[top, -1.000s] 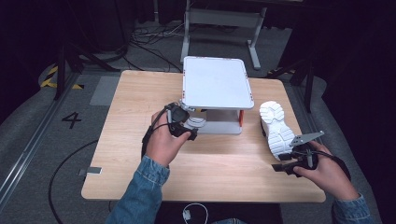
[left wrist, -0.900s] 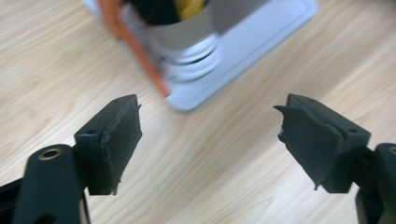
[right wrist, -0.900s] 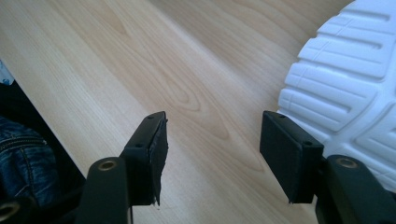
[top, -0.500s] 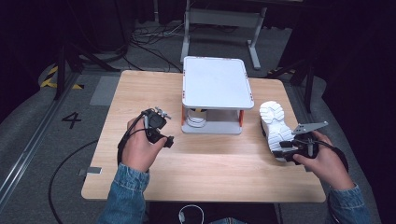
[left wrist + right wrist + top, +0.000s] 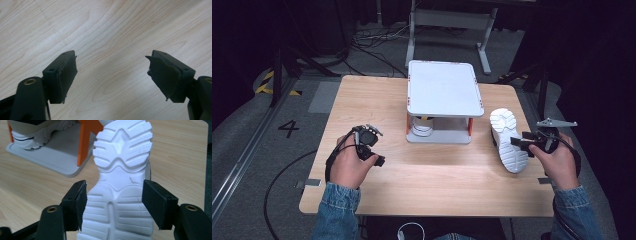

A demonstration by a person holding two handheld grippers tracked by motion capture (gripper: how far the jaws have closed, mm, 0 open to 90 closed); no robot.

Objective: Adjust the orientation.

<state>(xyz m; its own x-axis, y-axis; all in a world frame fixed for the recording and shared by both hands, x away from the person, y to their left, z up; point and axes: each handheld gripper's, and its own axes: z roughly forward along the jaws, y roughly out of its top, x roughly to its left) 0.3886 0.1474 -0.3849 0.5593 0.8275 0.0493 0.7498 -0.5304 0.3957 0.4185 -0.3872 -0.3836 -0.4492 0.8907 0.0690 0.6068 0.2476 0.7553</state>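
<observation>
The white shoe (image 5: 507,139) you are working on lies sole-up on the right part of the wooden table (image 5: 437,175), just beside the grey two-level rack (image 5: 443,91). Its sole is chunky and deeply grooved, with chevron ridges at the far end and flat bars nearer you. Your right gripper (image 5: 115,205) straddles the near part of that sole; its jaws have just been opening, and they stand wide with the shoe between them, the pads close to its edges but not clearly pressing. The shoe's long axis runs away from you, slanting slightly toward the rack, with the chevron end farthest from you. Your left gripper (image 5: 112,75) hangs spread wide over bare wood at the left, grasping nothing. A second shoe (image 5: 42,132) sits on the rack's lower shelf.
</observation>
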